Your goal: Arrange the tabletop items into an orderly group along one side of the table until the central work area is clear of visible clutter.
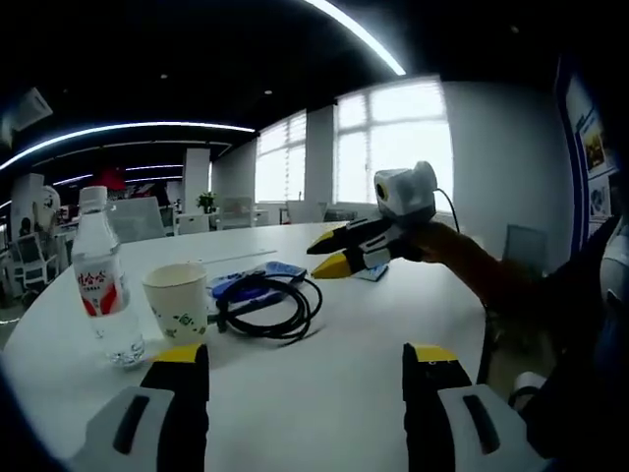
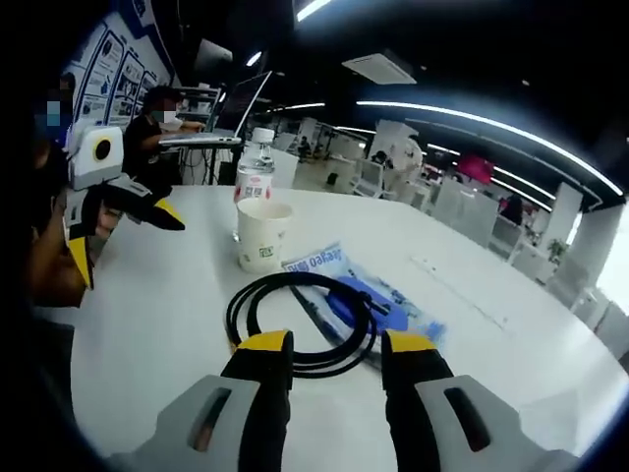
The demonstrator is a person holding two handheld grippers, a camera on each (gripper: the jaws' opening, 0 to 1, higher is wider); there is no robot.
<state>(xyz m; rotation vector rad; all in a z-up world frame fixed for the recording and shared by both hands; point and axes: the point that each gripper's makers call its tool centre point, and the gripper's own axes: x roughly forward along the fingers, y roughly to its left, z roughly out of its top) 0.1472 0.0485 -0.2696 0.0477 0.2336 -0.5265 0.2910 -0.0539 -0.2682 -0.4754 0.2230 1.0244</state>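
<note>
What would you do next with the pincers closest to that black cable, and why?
Probably ease the right gripper forward and close on the coiled black cable. Its jaws stand open just short of the loop, which lies mid-table on a blue packet, apart from the paper cup and water bottle.

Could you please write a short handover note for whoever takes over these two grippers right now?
Left gripper: open, empty, held above the white table, facing the items.
Right gripper: open, empty, just short of the black cable.
Things: water bottle and paper cup stand side by side; the coiled cable lies next to the cup, partly on a blue packet.
Done: nothing is gripped yet; the items sit loosely together on the table.
Left: move the bottle, cup, cable and packet into a neat row along one side.
</note>
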